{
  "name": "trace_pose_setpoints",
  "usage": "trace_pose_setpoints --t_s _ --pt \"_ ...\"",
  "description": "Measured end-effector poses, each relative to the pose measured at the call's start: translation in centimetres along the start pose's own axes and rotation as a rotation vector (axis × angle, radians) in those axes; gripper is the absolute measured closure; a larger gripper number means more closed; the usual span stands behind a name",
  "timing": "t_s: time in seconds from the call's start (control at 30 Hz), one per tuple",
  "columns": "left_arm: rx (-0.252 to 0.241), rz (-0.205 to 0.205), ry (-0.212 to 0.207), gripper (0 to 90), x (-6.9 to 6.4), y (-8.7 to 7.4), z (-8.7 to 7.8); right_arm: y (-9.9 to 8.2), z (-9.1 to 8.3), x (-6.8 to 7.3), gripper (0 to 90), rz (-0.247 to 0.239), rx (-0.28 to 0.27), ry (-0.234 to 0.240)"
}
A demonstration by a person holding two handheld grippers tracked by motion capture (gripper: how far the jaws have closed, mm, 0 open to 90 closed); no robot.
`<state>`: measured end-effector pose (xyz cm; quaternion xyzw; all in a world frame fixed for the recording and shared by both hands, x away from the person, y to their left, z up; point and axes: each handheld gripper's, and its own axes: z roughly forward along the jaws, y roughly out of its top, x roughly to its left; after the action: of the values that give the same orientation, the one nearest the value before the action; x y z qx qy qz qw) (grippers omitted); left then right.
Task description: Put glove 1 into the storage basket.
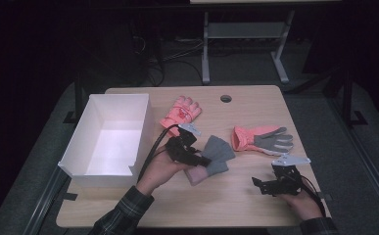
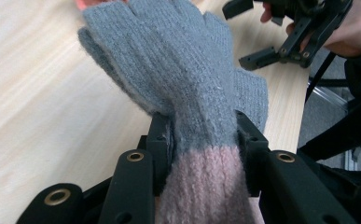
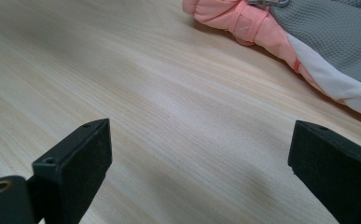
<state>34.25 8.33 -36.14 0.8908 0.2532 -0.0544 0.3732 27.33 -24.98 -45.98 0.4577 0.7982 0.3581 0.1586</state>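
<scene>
A grey knit glove (image 1: 217, 155) with a pale pink cuff hangs above the wooden table (image 1: 236, 205), left of its middle. My left gripper (image 1: 200, 160) is shut on it near the cuff. In the left gripper view the black jaws press both sides of the glove (image 2: 187, 70), fingers pointing away from me. My right gripper (image 1: 262, 185) rests low near the table's front right, open with nothing between its jaws (image 3: 201, 149). It also appears far off in the left gripper view (image 2: 271, 51).
A white open box (image 1: 142, 128) stands at the table's left. One salmon-pink ski glove (image 1: 180, 113) lies behind the left gripper. Another, grey palm up (image 1: 263, 139) (image 3: 308, 51), lies right of centre. A round cable hole (image 1: 225, 98) sits near the far edge.
</scene>
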Motion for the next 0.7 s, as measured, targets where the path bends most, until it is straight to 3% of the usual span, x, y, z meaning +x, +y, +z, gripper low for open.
trace_pose_setpoints --t_s 0.23,0.7 --pt "-0.028 -0.009 0.024 65.0 0.3 0.3 -2.4 0.0 0.0 -0.1 5.7 0.008 -0.002 -0.002" --pt "-0.131 -0.06 0.104 65.0 2.3 -0.2 -8.1 0.0 0.0 -0.2 5.7 0.009 -0.003 -0.004"
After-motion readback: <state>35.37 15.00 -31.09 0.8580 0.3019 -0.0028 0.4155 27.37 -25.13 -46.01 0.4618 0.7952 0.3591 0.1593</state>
